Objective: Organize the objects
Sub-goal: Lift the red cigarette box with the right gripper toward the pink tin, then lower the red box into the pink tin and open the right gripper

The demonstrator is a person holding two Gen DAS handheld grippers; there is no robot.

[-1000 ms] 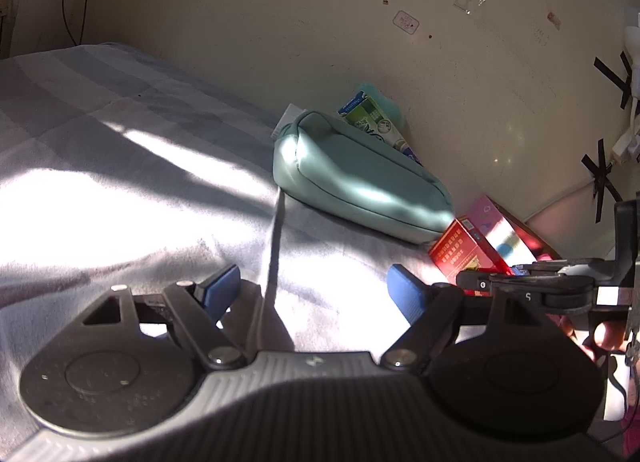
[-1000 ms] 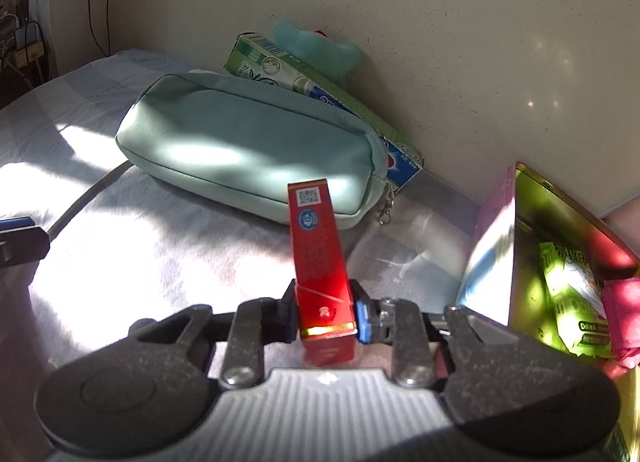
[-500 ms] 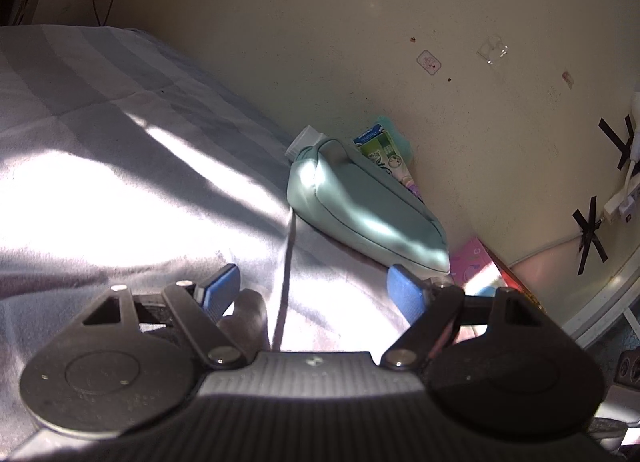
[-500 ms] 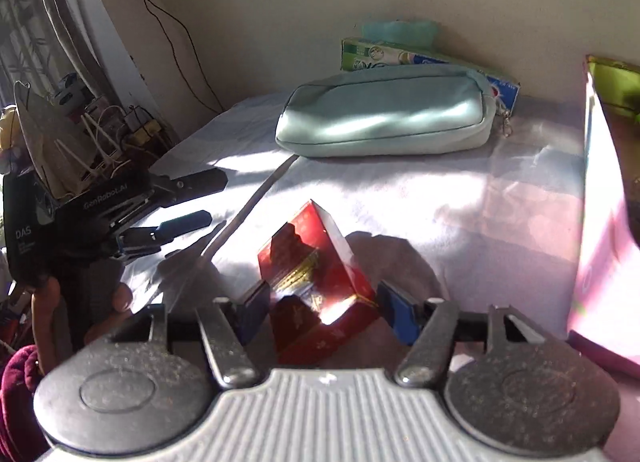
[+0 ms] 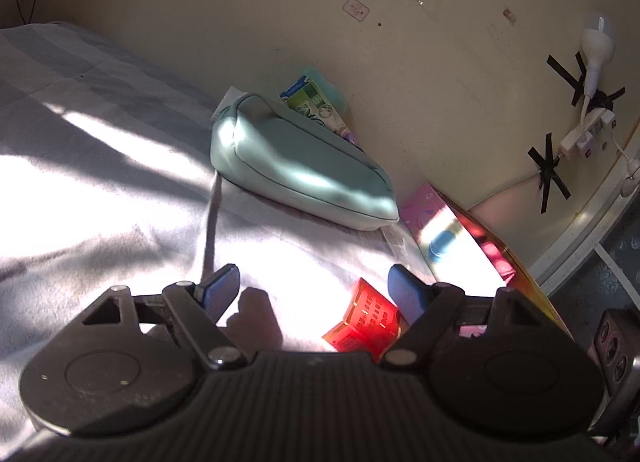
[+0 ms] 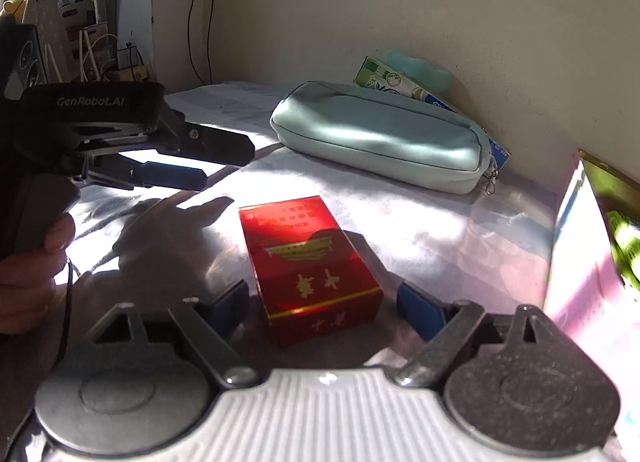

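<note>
On the bed sheet [image 6: 420, 222] I count one red pack [image 6: 310, 266], one pale green pouch [image 6: 380, 138], one green-and-white carton [image 6: 396, 80] behind it, and one pink box [image 6: 580, 262] at the right edge, perhaps holding more items.

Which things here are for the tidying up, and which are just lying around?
For the tidying:
red box
mint pouch
green carton
pink box

Just around:
wall cable
taped plug strip
window clutter

Sunlit bedsheet [image 5: 100, 190], cream wall [image 5: 240, 2]
</note>
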